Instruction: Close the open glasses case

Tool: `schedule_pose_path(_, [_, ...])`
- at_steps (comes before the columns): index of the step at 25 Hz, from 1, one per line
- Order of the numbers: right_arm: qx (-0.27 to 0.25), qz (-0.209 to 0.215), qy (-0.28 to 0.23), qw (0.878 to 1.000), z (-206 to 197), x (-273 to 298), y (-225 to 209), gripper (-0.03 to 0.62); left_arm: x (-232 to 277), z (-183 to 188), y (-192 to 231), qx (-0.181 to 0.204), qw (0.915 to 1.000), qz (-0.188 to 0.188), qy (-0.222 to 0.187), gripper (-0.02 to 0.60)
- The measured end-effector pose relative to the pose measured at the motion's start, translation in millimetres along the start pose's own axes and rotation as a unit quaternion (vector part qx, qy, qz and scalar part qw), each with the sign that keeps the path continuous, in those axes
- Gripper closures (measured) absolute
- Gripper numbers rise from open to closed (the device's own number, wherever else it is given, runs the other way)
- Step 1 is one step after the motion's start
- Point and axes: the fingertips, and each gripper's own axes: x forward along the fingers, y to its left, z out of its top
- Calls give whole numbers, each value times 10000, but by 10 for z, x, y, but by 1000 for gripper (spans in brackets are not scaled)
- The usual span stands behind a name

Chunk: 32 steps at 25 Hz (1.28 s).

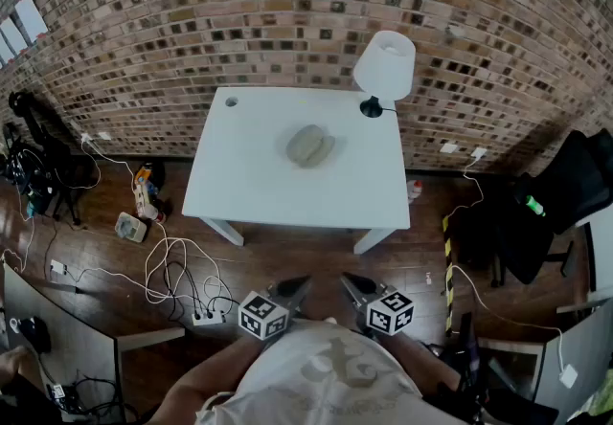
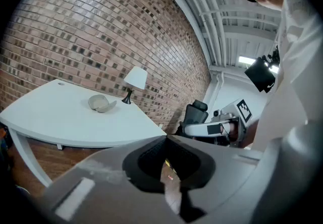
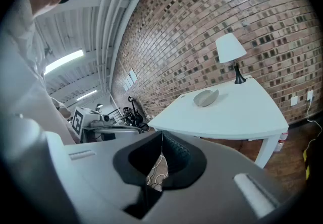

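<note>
Grey glasses case (image 1: 310, 145) open mid-table (image 1: 239, 189); left gripper (image 1: 299, 283), right gripper (image 1: 351, 281) well short of table, both clamped together, empty.

One table (image 1: 249, 174), one glasses case (image 1: 310, 145), one lamp (image 1: 385, 64), one office chair (image 1: 584, 169). Two grippers in play: left gripper (image 1: 293, 286), right gripper (image 1: 351, 284).

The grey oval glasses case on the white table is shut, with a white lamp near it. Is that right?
No. The grey oval glasses case is open; the left gripper view shows its two halves apart. It lies on the white table, with the white lamp near it.
</note>
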Motion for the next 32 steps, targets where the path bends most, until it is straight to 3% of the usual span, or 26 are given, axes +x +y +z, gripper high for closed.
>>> schedule_pose_path(10, [-198,-207,-124,9995,473,687,-99,583,-89,560,741,271,9995,-68,-139,575])
schedule_pose_path(27, [-190,-536,-336,9978,804,1211,-132,583,-525,815,1472,197,9996,85,-175,575])
schedule_pose_path(32, [-381,-423,-318,9979,1010,1484,-291,583,-412,956,1748,338,9991,138,-223,575])
